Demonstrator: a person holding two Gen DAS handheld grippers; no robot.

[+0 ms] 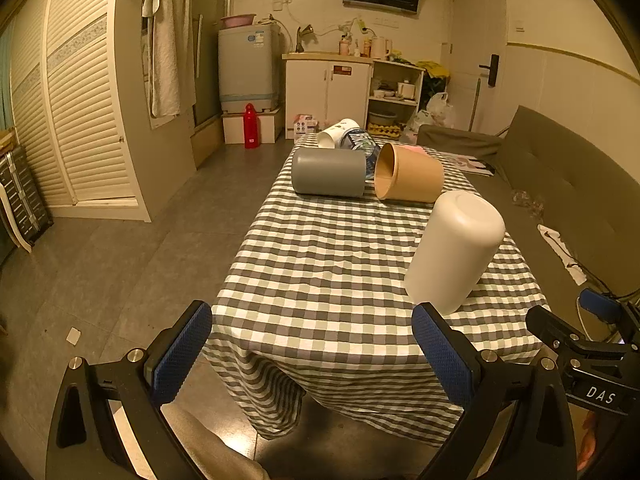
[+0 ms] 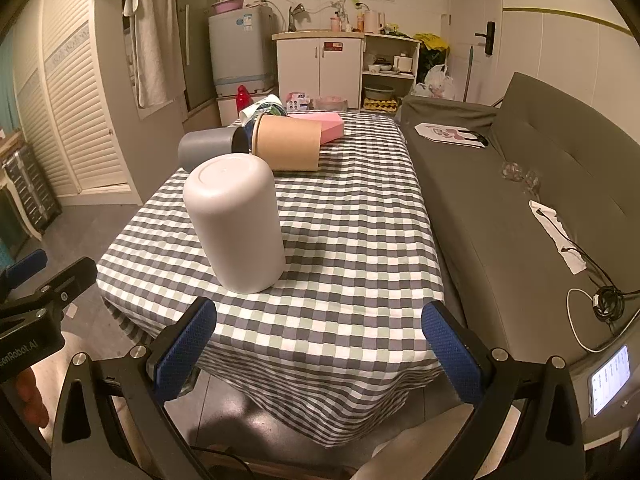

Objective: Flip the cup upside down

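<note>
Blue-padded left gripper (image 1: 312, 350) and right gripper (image 2: 319, 344) both hang empty off the near table edge, jaws spread wide apart. White cup (image 2: 236, 224) stands base-up, mouth down, long axis vertical, on the checked tablecloth (image 2: 352, 240) near the front edge, at 11 o'clock from the right tool and 1 o'clock from the left (image 1: 454, 252), about equally near either, so the flip looks done unless another cup is meant. Further back at 12 o'clock lie a grey cup (image 1: 328, 171) and brown paper cup (image 1: 410, 174) on their sides; grey sofa (image 2: 520, 184) at 3 o'clock, kitchen cabinet (image 2: 320, 64) behind.
</note>
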